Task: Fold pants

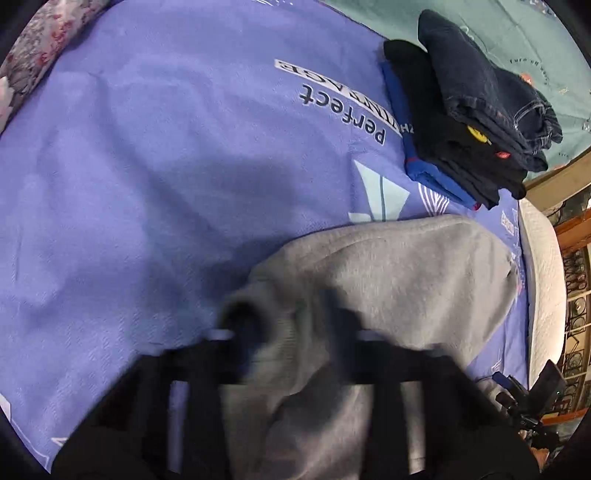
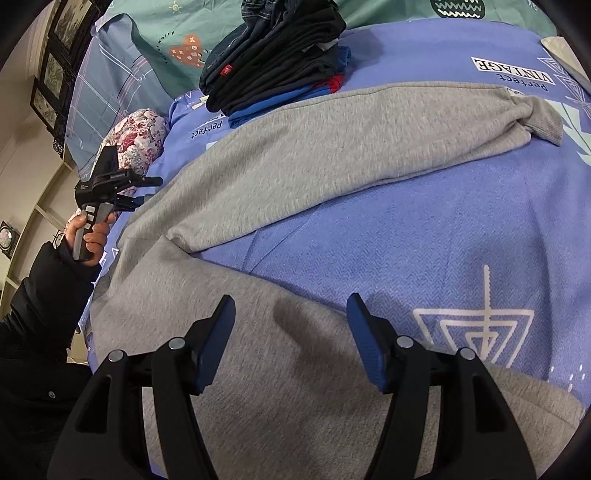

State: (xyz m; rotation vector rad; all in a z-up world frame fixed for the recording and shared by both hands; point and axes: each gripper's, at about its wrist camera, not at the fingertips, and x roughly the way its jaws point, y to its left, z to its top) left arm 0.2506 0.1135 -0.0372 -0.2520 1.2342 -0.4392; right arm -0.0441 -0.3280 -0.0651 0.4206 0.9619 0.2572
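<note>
Grey sweatpants (image 2: pixel 303 155) lie spread on a purple printed bedsheet (image 2: pixel 443 229), one leg reaching to the far right with its cuff (image 2: pixel 535 118), the other leg under my right gripper. My right gripper (image 2: pixel 291 317) is open and empty just above the near grey leg. My left gripper (image 1: pixel 291 328) is blurred by motion over a grey part of the pants (image 1: pixel 388 266); its fingers stand apart with fabric between and below them. The left gripper also shows in the right wrist view (image 2: pixel 144 190), held in a hand at the pants' waist end.
A stack of folded dark and blue clothes (image 1: pixel 469 122) sits at the far side of the bed, also in the right wrist view (image 2: pixel 280 55). A floral pillow (image 2: pixel 136 140) and teal bedding (image 2: pixel 159 33) lie behind. The white mattress edge (image 1: pixel 543 280) is at right.
</note>
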